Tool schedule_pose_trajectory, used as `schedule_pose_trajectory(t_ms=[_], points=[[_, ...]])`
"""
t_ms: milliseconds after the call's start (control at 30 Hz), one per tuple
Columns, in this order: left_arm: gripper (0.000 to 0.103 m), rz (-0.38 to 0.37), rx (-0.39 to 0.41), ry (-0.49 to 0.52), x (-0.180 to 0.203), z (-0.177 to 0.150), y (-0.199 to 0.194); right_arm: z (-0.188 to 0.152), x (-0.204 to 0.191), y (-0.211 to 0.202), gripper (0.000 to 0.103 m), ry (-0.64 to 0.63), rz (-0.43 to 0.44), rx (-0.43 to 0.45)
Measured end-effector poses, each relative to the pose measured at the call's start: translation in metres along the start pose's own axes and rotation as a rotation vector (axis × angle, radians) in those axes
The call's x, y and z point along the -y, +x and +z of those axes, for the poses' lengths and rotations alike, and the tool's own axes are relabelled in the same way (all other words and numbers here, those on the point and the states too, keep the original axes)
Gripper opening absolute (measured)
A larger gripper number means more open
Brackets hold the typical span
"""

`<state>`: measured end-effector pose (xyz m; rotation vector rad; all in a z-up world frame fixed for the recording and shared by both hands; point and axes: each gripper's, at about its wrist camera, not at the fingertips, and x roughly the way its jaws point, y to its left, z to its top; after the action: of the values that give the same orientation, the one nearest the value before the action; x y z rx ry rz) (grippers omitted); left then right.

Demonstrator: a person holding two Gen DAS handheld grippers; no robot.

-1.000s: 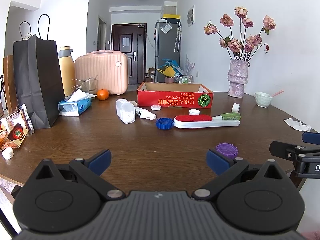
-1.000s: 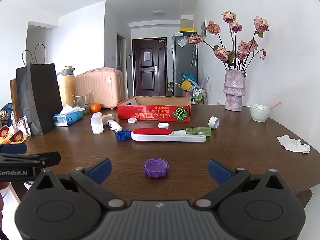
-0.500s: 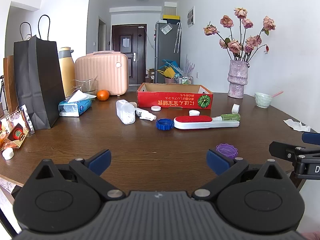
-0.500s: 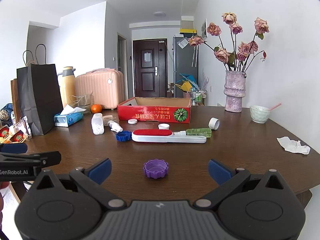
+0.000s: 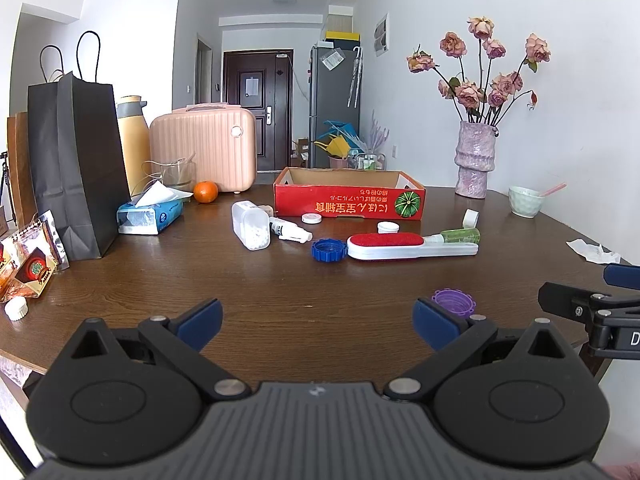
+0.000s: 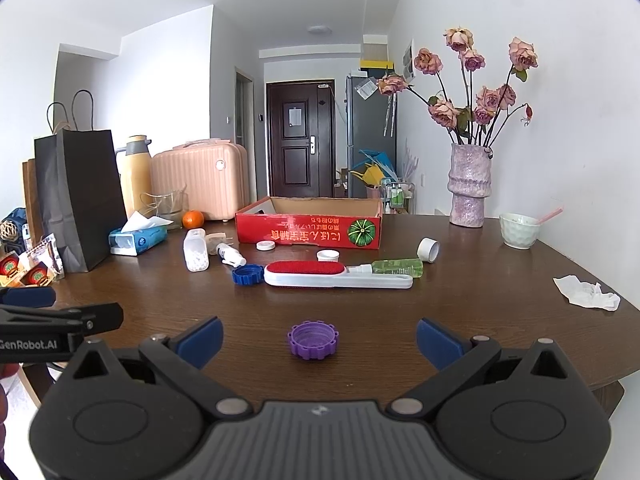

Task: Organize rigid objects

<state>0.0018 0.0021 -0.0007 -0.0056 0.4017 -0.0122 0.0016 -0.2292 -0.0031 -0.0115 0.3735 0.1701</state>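
A purple cap [image 6: 313, 339] lies on the brown table [image 6: 460, 304], just ahead of my open, empty right gripper [image 6: 318, 338]; it also shows in the left wrist view [image 5: 454, 302]. My left gripper [image 5: 316, 322] is open and empty over the near table edge. Farther back lie a blue cap [image 5: 329, 249], a red-and-white lint brush [image 5: 408, 245], a green bottle [image 5: 460, 235], a clear white container [image 5: 251, 230], a small white dropper bottle [image 5: 290, 233] and white caps [image 5: 311, 218]. A red cardboard box [image 5: 349, 199] stands open behind them.
A black paper bag [image 5: 72, 164], a tissue pack [image 5: 149, 214], an orange [image 5: 205, 191], a pink case [image 5: 204, 147] and a thermos stand left. A flower vase [image 5: 474, 160], a bowl [image 5: 526, 201] and crumpled tissue [image 5: 594, 250] are right. Snack packets [image 5: 30, 264] lie near left.
Both grippers have edged slightly forward and lower; the purple cap sits a little closer to the right gripper's fingers. Nothing on the table has moved.
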Motion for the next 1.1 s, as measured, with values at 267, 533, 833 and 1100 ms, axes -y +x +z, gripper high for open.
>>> schedule_pose_trajectory(t_ms=[267,533,833,1100], points=[[0.103,0.0,0.005,0.0,-0.0006,0.0051,-0.0033,0.0006,0.0004,-0.0013,0.103,-0.002,0.001,0.005],[0.103,0.0,0.006,0.0,-0.0005,0.0049,-0.0035,0.0011,0.0003,-0.0016,0.103,-0.002,0.001,0.006],[0.103,0.0,0.007,0.0,-0.0005,0.0048,-0.0037,0.001,0.0003,-0.0017,0.103,-0.002,0.0,0.006],[0.103,0.0,0.008,0.0,-0.0005,0.0045,-0.0038,0.0014,0.0003,-0.0012,0.103,-0.003,0.002,0.008]])
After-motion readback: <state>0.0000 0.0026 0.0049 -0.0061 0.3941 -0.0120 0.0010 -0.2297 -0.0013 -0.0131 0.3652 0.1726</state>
